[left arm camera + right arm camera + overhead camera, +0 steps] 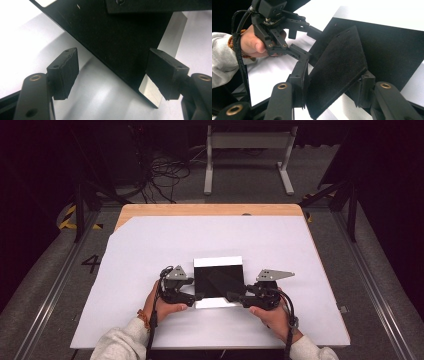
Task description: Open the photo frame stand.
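I have the black sheet (218, 279) lying near the front middle of the desk (150, 250), roughly square, so it has no real long axis; its edges run square with the desk's, with a white strip along the far edge and another at the near edge. My right tool (235, 297) is clamped on a raised black flap (337, 72) at the sheet's near right corner — the flap stands tilted up off the sheet between the pads. My left tool (199, 296) sits at the near left corner, jaws apart with the sheet's corner between them, and I see no pad pressing on it. The desk is wood under a white cover; beyond it are grey floor (320, 180), a tangle of cables (165, 172), a white stand (247, 155) and dark curtains.
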### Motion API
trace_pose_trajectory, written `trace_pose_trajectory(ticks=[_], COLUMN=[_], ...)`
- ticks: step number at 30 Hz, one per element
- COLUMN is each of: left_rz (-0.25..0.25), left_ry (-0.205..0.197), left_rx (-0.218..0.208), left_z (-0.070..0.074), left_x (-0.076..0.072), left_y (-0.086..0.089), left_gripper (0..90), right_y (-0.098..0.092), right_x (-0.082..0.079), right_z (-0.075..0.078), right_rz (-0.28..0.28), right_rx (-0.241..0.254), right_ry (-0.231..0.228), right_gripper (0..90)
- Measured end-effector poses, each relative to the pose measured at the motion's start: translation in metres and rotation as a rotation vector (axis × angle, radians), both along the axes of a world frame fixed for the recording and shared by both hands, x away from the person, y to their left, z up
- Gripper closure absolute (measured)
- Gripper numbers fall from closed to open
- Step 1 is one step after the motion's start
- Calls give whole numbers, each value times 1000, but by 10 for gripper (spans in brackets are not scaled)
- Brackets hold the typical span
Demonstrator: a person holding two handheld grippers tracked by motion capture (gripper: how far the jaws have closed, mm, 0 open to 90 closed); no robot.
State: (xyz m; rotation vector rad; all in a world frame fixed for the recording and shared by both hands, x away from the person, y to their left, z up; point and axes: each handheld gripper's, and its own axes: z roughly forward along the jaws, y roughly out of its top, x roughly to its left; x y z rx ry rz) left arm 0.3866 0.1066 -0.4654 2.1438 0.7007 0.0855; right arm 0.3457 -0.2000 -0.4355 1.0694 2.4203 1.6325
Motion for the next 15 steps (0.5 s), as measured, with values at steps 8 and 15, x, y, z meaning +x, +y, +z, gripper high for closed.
trace_pose_trajectory(ticks=[8,15], left_rz=[-29,-55], left_ry=[13,21], left_rx=[-17,-18], left_z=[-1,0], left_x=[4,8], left_y=[-6,-11], left_gripper=[271,275], right_y=[0,-2], right_x=[-2,-3], right_z=[1,1], right_rz=[19,27], right_rx=[-3,4], right_ry=[-21,-23], right_gripper=[550,555])
